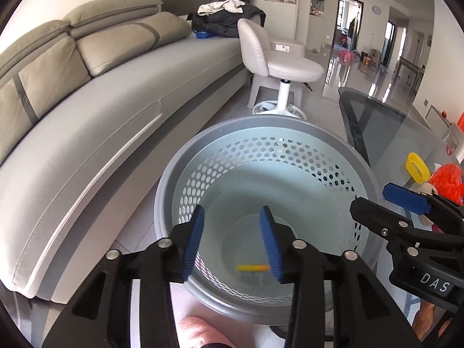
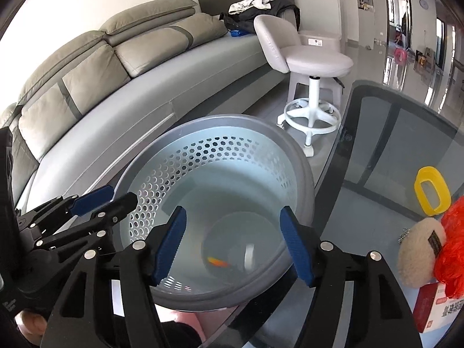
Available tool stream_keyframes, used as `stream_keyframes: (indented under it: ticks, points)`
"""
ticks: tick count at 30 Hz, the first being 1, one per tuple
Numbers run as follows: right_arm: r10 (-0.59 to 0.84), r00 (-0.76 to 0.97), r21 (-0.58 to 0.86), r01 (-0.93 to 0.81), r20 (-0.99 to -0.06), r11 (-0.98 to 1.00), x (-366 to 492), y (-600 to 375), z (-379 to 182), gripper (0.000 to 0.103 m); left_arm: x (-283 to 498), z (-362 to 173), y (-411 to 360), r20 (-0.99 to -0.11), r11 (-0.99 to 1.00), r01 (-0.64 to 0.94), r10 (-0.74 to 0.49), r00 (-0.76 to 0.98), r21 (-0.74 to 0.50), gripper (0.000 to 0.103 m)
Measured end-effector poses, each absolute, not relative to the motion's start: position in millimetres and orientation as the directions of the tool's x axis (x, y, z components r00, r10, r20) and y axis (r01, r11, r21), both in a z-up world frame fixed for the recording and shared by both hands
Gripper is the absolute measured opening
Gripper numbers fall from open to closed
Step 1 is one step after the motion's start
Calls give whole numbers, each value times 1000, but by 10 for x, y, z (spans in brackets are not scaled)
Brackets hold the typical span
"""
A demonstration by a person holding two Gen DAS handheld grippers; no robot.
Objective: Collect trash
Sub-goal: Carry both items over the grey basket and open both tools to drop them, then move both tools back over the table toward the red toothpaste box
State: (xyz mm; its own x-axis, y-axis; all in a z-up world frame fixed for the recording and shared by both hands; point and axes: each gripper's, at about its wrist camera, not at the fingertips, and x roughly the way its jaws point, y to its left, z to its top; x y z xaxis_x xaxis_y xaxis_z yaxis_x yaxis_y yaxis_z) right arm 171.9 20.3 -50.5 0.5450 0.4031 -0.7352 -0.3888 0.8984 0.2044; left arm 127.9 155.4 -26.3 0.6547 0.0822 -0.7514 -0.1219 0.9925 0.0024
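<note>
A grey perforated waste bin [image 1: 203, 156] stands on the floor between the sofa and a glass table; it also shows in the right wrist view [image 2: 162, 136]. A blurred yellow-orange piece [image 1: 252, 267] lies at its bottom, seen too in the right wrist view [image 2: 217, 261], beside a blurred white piece [image 2: 248, 255]. My left gripper [image 1: 232, 240] is open and empty above the bin's mouth. My right gripper [image 2: 233, 246] is open and empty over the bin; it appears at the right of the left wrist view [image 1: 388, 203].
A glass table [image 2: 391, 150] at the right carries a yellow ring [image 2: 432, 192], a beige plush with red mesh [image 2: 420, 258] and a red-white box [image 2: 438, 310]. A grey sofa [image 1: 87, 116] runs along the left. A white swivel stool [image 1: 284, 69] stands behind the bin.
</note>
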Motion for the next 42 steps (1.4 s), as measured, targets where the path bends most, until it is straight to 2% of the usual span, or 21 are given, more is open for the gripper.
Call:
stream_keyframes:
  ticks: [1, 2, 3, 18, 28, 42]
  points:
    - [400, 547, 202, -387, -735, 900, 1717, 201, -505, 64, 1275, -258, 1558, -750, 992, -126, 86, 656, 3, 51]
    - [399, 547, 201, -386, -736, 900, 1716, 208, -504, 64, 1270, -253, 1556, -748, 992, -129, 90, 658, 6, 63]
    - [397, 548, 199, -385, -737, 901, 1714, 208, -508, 64, 1257, -243, 1556, -742, 991, -133, 95, 663, 9, 67]
    - [390, 550, 206, -366, -739, 907, 1687, 159, -535, 64, 1259, -271, 1551, -743, 991, -130, 92, 663, 7, 68]
    - [375, 551, 212, -338, -745, 917, 1562, 76, -570, 64, 1229, -275, 1551, -745, 992, -129, 84, 661, -3, 74]
    - [275, 610, 197, -193, -743, 961, 999, -685, -486, 64, 1047, -127, 1240, -697, 998, -57, 53, 715, 17, 76]
